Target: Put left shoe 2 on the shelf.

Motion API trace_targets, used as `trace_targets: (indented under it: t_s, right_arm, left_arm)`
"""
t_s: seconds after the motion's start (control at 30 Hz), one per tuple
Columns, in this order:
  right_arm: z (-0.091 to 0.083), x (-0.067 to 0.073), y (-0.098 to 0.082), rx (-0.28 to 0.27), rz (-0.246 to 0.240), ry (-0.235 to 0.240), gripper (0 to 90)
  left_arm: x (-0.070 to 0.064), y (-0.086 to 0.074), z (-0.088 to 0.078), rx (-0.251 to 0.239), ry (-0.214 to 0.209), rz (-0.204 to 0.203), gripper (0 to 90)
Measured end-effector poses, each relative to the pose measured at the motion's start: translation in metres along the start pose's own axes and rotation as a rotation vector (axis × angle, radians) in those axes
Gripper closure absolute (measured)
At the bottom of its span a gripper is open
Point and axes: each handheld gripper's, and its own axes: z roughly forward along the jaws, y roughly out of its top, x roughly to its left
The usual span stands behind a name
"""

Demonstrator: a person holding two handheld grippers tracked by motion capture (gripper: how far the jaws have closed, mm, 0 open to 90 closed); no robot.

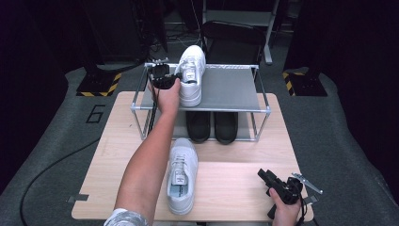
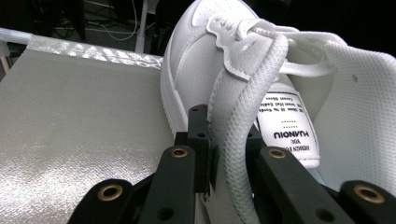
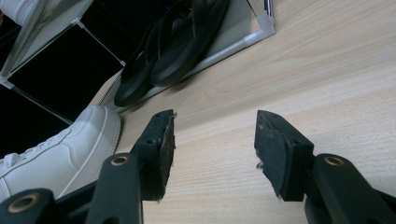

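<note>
While the counter (image 1: 235, 183) carries a two-tier shoe rack (image 1: 226, 89) at twelve o'clock, one white sneaker (image 1: 192, 75) sits on its top shelf, the placing step nearly done. The left gripper (image 2: 229, 149) is clamped on its collar; next it should release. The second sneaker (image 1: 182, 181) waits at six o'clock; the right gripper (image 3: 215, 149) gapes empty at four o'clock.

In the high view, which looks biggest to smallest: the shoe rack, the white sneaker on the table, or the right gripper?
1. shoe rack
2. white sneaker on the table
3. right gripper
</note>
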Motion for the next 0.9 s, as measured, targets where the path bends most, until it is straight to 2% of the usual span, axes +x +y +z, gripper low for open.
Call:
trace_targets:
  t_s: [0.3, 0.5, 0.67, 0.77, 0.9]
  right_arm:
    - [-0.0001, 0.0, -0.0009, 0.004, -0.001, -0.001, 47.5]
    - [0.0, 0.0001, -0.0009, 0.005, 0.0, 0.0, 47.5]
    - [0.0004, 0.0004, -0.0013, 0.009, -0.004, 0.001, 47.5]
    - [0.0008, 0.0001, -0.0014, 0.004, 0.003, 0.006, 47.5]
    - [0.0013, -0.0006, -0.0017, 0.009, -0.004, 0.0, 47.5]
  left_arm:
    - [0.0012, 0.0009, 0.0073, 0.039, 0.013, -0.015, 79.1]
    - [0.0006, 0.0028, 0.009, 0.048, 0.01, 0.007, 77.4]
    - [0.0026, 0.004, 0.0099, 0.056, -0.02, 0.006, 69.3]
    - [0.0034, 0.0045, 0.0095, 0.06, -0.018, 0.02, 64.0]
    - [0.0055, 0.0055, 0.01, 0.066, -0.031, 0.046, 61.1]
